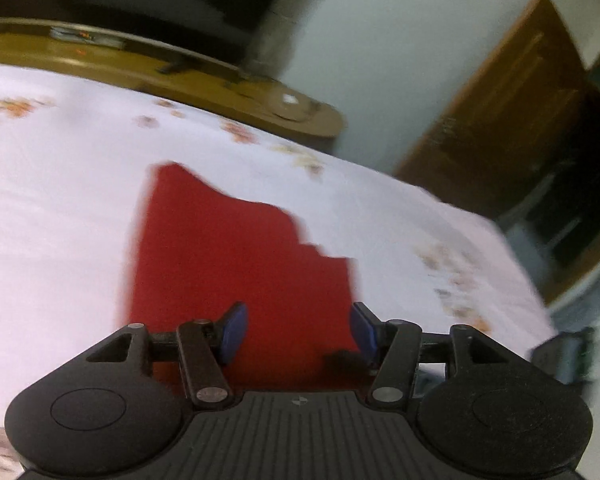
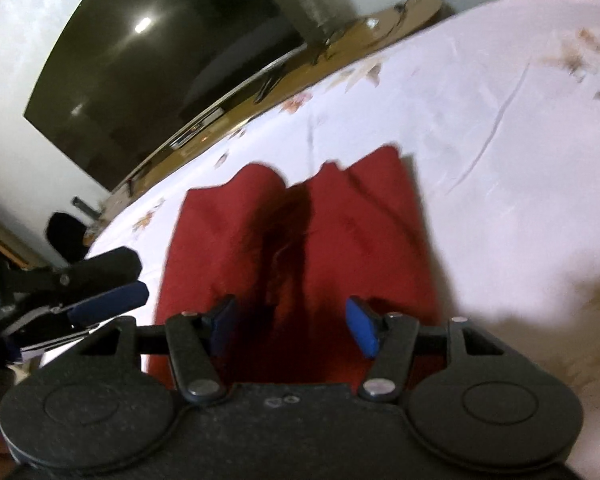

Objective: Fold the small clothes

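The red cloth (image 1: 236, 264) lies flat on the bed (image 1: 60, 208), on its white flowered sheet, directly ahead of and below both tools. The left tool (image 1: 296, 332) hangs over the cloth's near edge with its blue pads standing wide apart and nothing between them. The right tool (image 2: 290, 326) is likewise wide and empty, the cloth only seen beneath the gap. From the right tool, the cloth's long axis runs straight away from it, with a dark crease down the middle and two rounded lobes at the far end. The left tool shows at the left of the right wrist view, just beside the cloth's left edge. Both look about equally near, so a fold would likely start from the near edge, each tool taking its own corner.
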